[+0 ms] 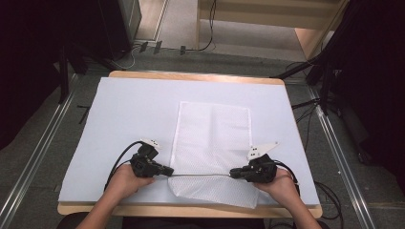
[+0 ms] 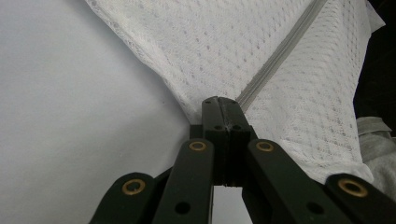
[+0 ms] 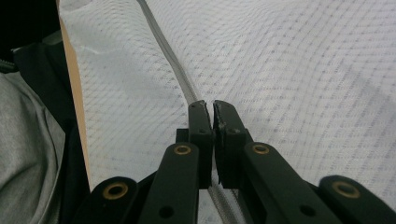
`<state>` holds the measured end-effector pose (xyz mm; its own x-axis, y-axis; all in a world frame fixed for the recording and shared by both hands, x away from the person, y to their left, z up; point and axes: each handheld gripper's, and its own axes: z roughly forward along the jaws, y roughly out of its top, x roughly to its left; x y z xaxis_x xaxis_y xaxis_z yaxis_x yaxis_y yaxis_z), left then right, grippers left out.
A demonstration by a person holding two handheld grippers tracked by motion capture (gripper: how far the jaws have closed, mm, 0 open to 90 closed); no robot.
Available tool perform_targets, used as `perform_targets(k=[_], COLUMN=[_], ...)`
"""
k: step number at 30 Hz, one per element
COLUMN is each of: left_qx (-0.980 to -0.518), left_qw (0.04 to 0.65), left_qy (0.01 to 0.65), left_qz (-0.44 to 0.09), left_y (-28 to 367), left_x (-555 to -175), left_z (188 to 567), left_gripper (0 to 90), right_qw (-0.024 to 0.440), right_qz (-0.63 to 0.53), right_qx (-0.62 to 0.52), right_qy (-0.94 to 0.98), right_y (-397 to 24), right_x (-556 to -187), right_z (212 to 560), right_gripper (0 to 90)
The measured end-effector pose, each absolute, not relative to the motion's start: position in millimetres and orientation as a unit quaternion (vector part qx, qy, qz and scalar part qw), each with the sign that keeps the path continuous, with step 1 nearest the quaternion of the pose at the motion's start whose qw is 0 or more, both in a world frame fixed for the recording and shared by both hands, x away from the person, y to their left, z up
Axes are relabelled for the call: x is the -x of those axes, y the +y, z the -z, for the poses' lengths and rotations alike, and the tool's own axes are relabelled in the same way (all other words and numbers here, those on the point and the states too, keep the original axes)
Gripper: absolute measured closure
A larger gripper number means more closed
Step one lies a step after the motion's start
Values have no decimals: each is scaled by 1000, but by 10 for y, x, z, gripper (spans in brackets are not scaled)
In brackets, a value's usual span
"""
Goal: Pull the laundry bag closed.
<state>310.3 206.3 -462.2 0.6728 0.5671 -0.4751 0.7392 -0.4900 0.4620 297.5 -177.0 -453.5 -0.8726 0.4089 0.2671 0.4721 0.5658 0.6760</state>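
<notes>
Mesh bag [image 1: 212, 143] on mat [image 1: 124, 114], table [image 1: 191, 76] beneath

A wooden counter [image 1: 196, 75] stands on grey carpet floor [image 1: 33, 152], its top covered by a pale blue-white sheet [image 1: 129, 109]. Metal rails [image 1: 344, 162] run along the floor on both sides. Black cables [image 1: 205, 28] trail across the floor beyond the far edge, near light wooden furniture [image 1: 310, 38]. Black curtains [image 1: 28, 57] hang at left and right. Light is even and soft.
</notes>
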Motion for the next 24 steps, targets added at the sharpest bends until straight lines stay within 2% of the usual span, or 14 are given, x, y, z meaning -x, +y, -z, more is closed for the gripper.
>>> perform_targets(k=[18,24], left_qx=[-853,-853], left_qw=[330,330], left_qy=[383,382], left_qz=[131,131], left_y=[2064,2064], left_x=[-3103,-3105], left_z=[4623,4624], left_gripper=[900,900], right_qw=[35,32], right_qz=[384,386], right_qx=[239,249], right_qy=[-891,-888], right_y=[-1761,-1881], right_x=[-2948,-2944], right_z=[4517,4523], right_gripper=[890,890])
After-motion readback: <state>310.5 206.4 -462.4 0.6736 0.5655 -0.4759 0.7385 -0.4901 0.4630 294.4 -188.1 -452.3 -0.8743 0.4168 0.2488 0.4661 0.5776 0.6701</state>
